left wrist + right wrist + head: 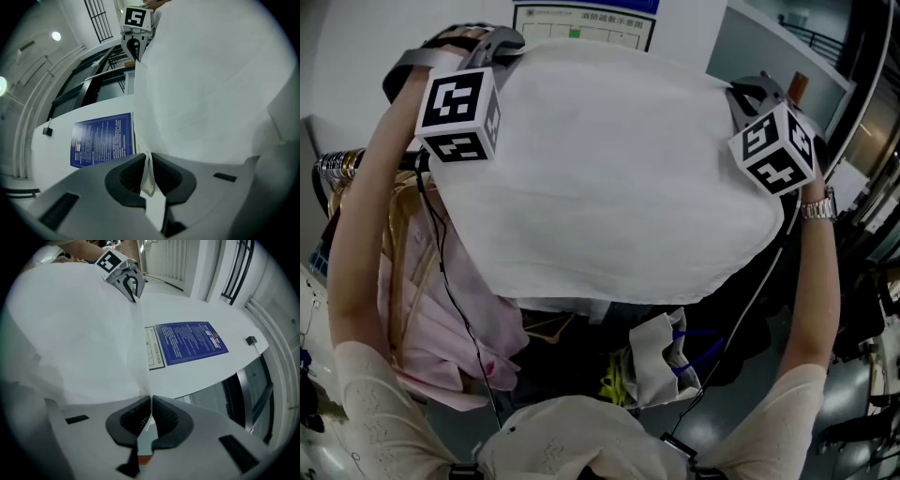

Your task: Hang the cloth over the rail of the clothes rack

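A white cloth [619, 178] is stretched wide between my two grippers, held high in front of a white wall. My left gripper [492, 45] is shut on the cloth's upper left edge; in the left gripper view the fabric [206, 79] is pinched between the dark pads [129, 176]. My right gripper [748, 94] is shut on the upper right edge, and the right gripper view shows the cloth [75, 333] running into its closed jaws [151, 412]. The rack's rail [337, 169], crowded with hangers, sits low at the left, mostly hidden behind the cloth and my left arm.
Pink and cream garments [441, 309] hang from the rail below the cloth's left side. A blue notice [190, 343] is fixed to the wall ahead. Bags and dark clothing [661, 361] lie below. Shelving [806, 56] stands at the right.
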Tool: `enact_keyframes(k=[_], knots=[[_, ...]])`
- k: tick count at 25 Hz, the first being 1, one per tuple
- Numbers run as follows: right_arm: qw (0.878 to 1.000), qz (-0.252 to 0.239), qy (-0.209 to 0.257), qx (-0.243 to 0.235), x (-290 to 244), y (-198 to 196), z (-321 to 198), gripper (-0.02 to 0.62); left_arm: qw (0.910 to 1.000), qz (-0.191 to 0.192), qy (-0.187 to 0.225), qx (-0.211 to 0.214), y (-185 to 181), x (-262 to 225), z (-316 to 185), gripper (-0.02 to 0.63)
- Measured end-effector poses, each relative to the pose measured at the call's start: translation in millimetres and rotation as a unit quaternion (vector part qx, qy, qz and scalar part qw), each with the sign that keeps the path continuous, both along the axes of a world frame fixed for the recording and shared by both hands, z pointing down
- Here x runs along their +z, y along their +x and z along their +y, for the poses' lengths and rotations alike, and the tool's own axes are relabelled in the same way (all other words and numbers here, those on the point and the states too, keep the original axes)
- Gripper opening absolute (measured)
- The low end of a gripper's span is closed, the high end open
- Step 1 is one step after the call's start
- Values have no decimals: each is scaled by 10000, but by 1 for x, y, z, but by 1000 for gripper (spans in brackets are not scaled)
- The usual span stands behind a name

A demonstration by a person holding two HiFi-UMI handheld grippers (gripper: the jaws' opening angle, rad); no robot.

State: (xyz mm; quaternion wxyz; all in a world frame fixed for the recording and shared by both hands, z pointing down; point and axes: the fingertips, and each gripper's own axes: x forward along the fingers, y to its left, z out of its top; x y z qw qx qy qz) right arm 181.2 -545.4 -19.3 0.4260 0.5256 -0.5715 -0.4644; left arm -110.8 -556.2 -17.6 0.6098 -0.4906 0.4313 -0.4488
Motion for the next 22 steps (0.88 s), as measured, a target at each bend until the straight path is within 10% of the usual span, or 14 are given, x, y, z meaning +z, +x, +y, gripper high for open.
enact_keyframes(k=[22], knots=[[9992,266,-277,64,20,-1,-1,121,9993,126,-282,-218,-8,9,1,129]])
